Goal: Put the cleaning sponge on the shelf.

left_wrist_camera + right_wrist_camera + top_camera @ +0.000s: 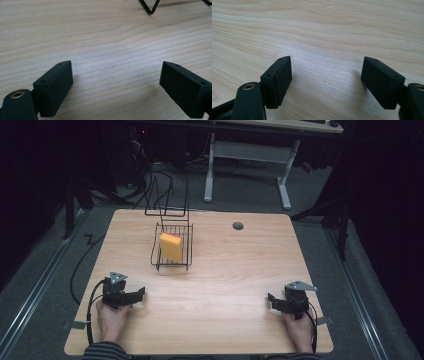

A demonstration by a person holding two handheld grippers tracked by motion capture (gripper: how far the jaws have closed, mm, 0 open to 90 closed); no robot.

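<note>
A yellow sponge with a pink edge leans upright inside a black wire basket at the table's middle back. My left gripper rests on the wood near the front left, held by a hand, well short of the basket. In the left gripper view its jaws stand apart over bare wood, left gripper open with nothing between them; a basket foot shows at the top. My right gripper lies at the front right, jaws apart over bare wood, right gripper open.
The wooden table has a round grey cable hole at its back right. A taller wire frame stands behind the basket. A white desk frame and cables sit on the floor beyond.
</note>
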